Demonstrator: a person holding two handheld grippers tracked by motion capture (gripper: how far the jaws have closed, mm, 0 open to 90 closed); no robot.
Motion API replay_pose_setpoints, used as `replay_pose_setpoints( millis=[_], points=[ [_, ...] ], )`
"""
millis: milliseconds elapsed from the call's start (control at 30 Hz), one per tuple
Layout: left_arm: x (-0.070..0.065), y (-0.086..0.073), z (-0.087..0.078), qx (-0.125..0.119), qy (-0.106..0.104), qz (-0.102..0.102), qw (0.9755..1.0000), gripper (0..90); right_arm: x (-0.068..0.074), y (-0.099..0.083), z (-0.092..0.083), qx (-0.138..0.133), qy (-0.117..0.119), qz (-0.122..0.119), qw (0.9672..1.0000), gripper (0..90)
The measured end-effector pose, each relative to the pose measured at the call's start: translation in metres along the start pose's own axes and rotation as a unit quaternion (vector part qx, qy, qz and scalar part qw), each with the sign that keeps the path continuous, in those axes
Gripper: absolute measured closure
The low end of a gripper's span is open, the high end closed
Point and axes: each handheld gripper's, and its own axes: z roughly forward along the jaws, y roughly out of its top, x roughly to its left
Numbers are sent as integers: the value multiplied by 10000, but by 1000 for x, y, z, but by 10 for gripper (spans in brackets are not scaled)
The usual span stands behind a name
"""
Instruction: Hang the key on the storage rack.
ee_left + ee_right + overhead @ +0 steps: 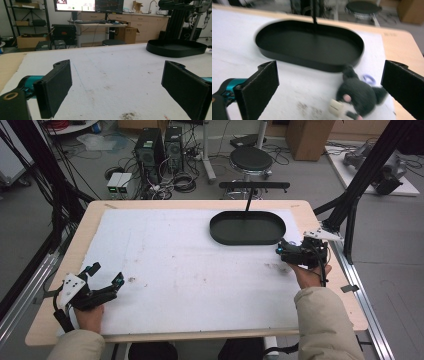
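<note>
A black oval tray (247, 229) lies empty on the white cloth at the far right of the table. In the right gripper view, a dark grey knitted toy (359, 96) with pink spots and a white part lies on the cloth just in front of the tray (309, 45), a small purple ring (369, 79) beside it. My right gripper (329, 82) is open; the toy sits low between its jaws, nearer the right one. From above, that gripper (283, 251) hovers by the tray's near right end. My left gripper (106, 274) rests open at the near left, nothing between its jaws (116, 85).
The white cloth (190, 270) covers most of the wooden table and carries a few dark smudges. A thin black rod (247, 200) stands at the tray's far rim. A stool (251, 159), computer towers and cables are on the floor beyond the table.
</note>
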Motion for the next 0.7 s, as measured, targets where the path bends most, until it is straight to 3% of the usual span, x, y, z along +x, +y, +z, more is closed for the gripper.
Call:
replay_pose_setpoints(
  millis=[33, 67, 100, 200, 333, 433, 700],
  points=[
    [0, 0, 0, 10, -9, 3, 10000, 99, 0, 0, 0, 0, 0, 0, 10000, 5],
    [1, 0, 0, 6, -10, -7, 10000, 99, -3, 4, 3, 251, -118, 32, 9996, 5],
    [1, 0, 0, 8, -10, -8, 10000, 99, -3, 4, 3, 251, -118, 32, 9996, 5],
    [0, 0, 0, 6, -7, 6, 10000, 99, -7, 8, 7, 635, -332, 109, 9974, 5],
    [0, 0, 0, 8, -6, -3, 10000, 99, -9, 11, 11, 884, -444, 139, 9950, 5],
    [0, 0, 0, -7, -5, 0, 10000, 99, -8, 13, 18, 1282, -586, 111, 9900, 5],
    [0, 0, 0, 3, -9, 6, 10000, 99, -14, 10, 34, 1942, -612, 234, 9788, 6]
  ],
)
